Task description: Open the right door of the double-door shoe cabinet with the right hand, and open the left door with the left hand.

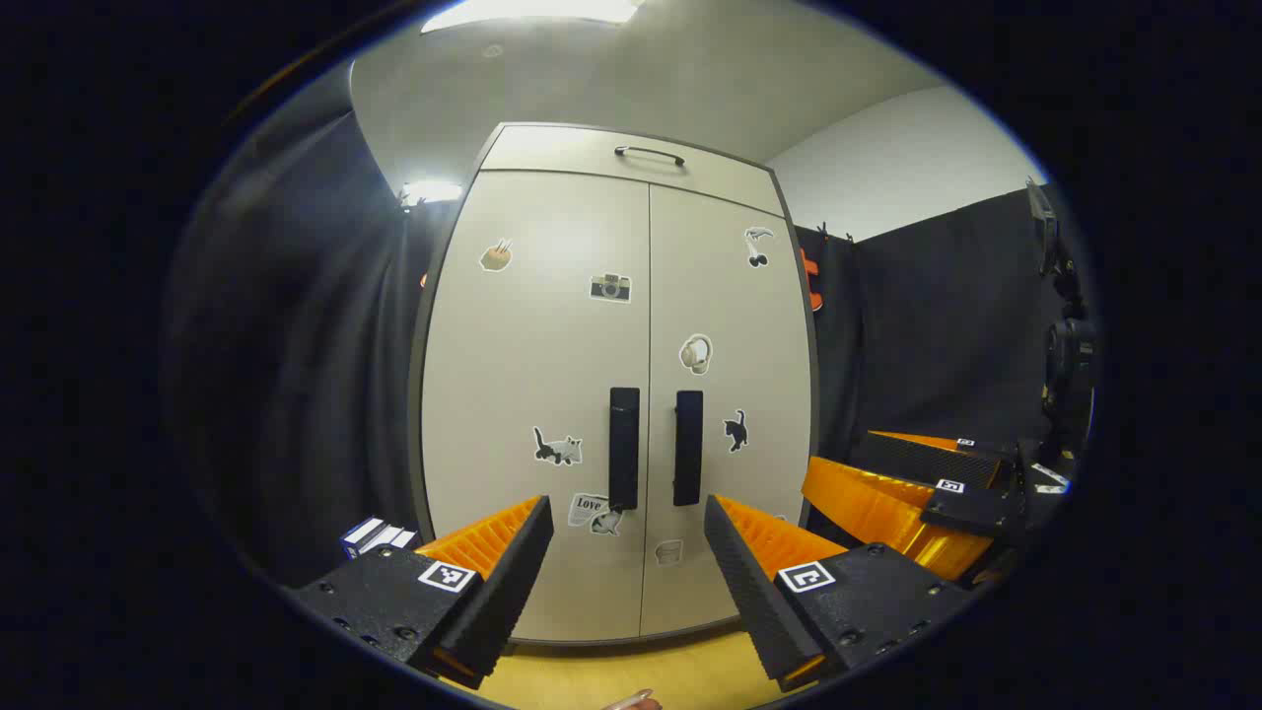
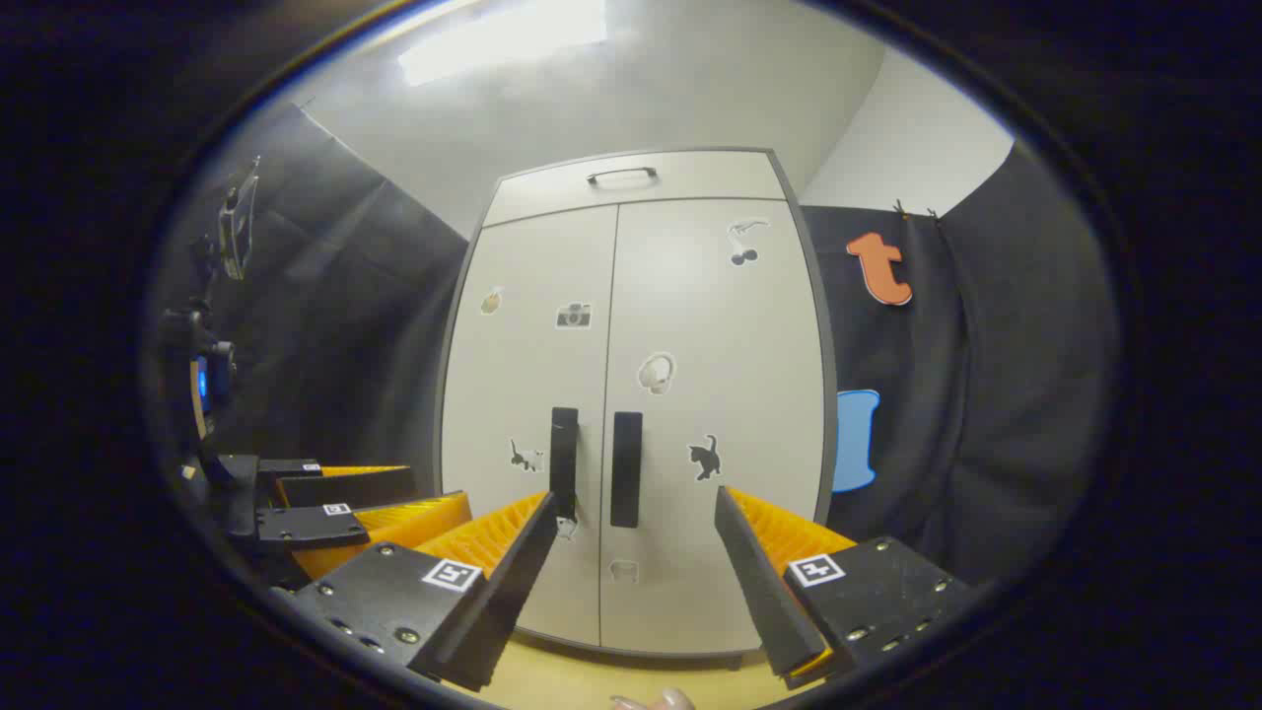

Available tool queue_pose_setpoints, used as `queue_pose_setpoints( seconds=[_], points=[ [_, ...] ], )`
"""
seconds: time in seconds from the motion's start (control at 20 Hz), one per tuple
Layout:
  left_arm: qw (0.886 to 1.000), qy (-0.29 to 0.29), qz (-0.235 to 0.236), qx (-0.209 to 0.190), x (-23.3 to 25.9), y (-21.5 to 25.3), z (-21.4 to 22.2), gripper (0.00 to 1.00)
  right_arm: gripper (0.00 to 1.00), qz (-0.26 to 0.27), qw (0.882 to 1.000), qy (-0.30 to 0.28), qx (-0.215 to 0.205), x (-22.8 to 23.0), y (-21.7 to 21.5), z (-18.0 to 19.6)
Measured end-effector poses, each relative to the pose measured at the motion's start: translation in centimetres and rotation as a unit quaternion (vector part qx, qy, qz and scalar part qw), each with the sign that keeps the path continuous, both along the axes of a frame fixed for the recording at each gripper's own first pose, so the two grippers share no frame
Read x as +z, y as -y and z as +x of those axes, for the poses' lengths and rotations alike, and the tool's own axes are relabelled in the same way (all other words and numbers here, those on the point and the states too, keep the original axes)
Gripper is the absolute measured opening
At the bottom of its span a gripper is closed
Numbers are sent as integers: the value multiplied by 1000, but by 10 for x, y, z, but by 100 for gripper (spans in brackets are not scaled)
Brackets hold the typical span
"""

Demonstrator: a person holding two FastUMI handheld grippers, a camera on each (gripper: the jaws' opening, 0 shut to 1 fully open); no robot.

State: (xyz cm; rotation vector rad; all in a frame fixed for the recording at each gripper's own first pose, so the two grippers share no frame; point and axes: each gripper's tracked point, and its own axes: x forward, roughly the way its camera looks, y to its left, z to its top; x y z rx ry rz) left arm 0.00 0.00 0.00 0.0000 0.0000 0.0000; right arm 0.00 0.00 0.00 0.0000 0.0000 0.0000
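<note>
A pale double-door shoe cabinet (image 1: 552, 335) (image 2: 710, 325) stands straight ahead with both doors closed and small stickers on them. Two dark vertical handles sit side by side at the centre seam: the left door handle (image 1: 623, 449) (image 2: 563, 461) and the right door handle (image 1: 688, 447) (image 2: 626, 468). My left gripper (image 1: 627, 513) is open, short of the doors, its fingers framing both handles. In the right gripper view my right gripper (image 2: 633, 508) is open too, a little way back from the handles. The right gripper (image 1: 946, 488) also appears at the right of the left gripper view.
A drawer with a dark handle (image 1: 650, 155) (image 2: 622, 176) tops the cabinet. Black cloth hangs on both sides. The floor (image 1: 611, 671) below the doors is yellowish wood. A dark stand with gear (image 1: 1070, 355) rises at the far right.
</note>
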Motion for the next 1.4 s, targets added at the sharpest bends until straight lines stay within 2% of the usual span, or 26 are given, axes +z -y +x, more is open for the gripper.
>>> queue_pose_setpoints(
  seconds=[0.05,0.45,0.6,0.7,0.8,0.9,1.15,1.4],
  points=[
    [1000,-1,0,3,0,-1,0,92,95,5,1000,-1,2,1,0,0],
    [1000,11,4,20,6,-6,6,96,97,-2,1000,-12,-1,-5,3,3],
    [1000,9,-15,5,5,0,11,95,97,-1,1000,-27,-13,-9,9,2],
    [1000,7,-25,9,3,-4,13,95,97,8,1000,-28,-11,-10,6,4],
    [1000,6,-17,14,3,-6,14,96,95,13,1000,-27,-9,-9,6,6],
    [1000,16,-11,14,9,-8,12,96,97,16,999,-34,-9,-11,5,7],
    [1000,23,-16,10,13,-8,11,96,95,29,999,-29,-16,-8,5,10],
    [1000,22,-19,9,9,-13,11,96,97,35,999,-20,-26,-5,5,19]
  ],
)
